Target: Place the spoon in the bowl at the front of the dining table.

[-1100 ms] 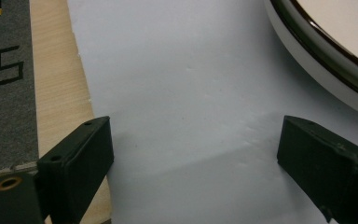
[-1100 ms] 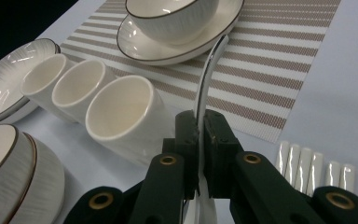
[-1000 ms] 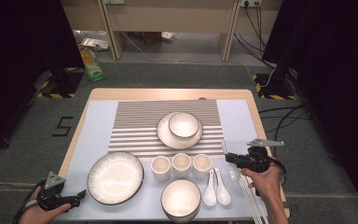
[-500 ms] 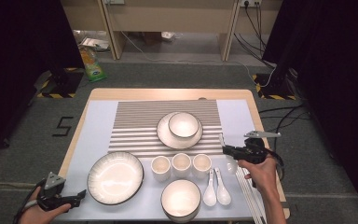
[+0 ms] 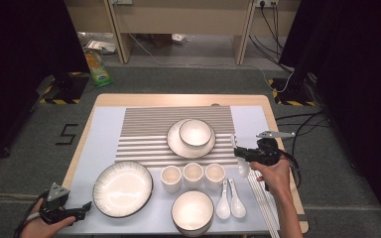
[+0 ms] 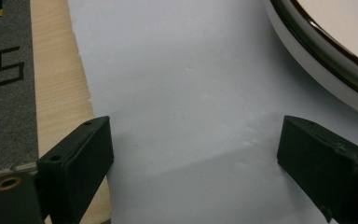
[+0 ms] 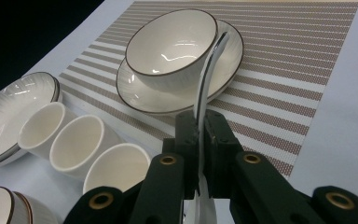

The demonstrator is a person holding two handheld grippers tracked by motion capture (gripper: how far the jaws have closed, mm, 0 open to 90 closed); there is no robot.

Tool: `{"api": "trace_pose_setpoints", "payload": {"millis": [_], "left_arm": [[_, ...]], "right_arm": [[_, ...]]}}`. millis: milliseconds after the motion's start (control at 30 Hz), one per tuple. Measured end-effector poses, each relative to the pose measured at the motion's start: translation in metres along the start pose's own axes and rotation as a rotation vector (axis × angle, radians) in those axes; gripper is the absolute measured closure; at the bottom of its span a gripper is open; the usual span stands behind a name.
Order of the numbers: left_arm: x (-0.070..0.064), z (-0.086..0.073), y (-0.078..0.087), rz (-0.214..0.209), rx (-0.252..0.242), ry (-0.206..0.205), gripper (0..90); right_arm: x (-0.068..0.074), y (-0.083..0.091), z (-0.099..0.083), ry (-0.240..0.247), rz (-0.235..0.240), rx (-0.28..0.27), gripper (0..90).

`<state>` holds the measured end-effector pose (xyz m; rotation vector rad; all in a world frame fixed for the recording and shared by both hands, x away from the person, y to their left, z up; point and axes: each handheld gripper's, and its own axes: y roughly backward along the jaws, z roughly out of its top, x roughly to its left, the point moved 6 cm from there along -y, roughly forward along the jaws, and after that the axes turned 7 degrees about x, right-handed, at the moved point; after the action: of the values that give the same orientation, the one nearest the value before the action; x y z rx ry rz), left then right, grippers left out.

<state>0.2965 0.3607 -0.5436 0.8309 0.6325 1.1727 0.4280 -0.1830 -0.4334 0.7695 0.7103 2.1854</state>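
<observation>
Pinching a white spoon (image 7: 208,70) upright between closed jaws, right gripper (image 7: 199,140) above the bench's right side just beside three cups (image 5: 193,175), left gripper (image 6: 193,154) wide open and holding nothing over the mat (image 6: 177,84) beside a plate (image 5: 122,188), bowl (image 7: 170,44) on a saucer (image 7: 140,93) beyond.

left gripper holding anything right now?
No: in the left gripper view the left gripper has its jaws wide apart with just bare white mat between them.
</observation>
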Motion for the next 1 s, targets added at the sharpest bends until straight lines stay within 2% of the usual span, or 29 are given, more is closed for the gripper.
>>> {"api": "trace_pose_setpoints", "payload": {"millis": [300, 1000], "left_arm": [[0.000, 0.000, 0.000, 0.000, 0.000, 0.000, 9.5], [0.000, 0.000, 0.000, -0.005, 0.003, -0.002, 9.5]], "right_arm": [[-0.002, -0.004, 0.015, -0.008, -0.002, -0.011, 85.3], [-0.004, -0.030, 0.050, -0.035, 0.010, -0.030, 85.3]]}}
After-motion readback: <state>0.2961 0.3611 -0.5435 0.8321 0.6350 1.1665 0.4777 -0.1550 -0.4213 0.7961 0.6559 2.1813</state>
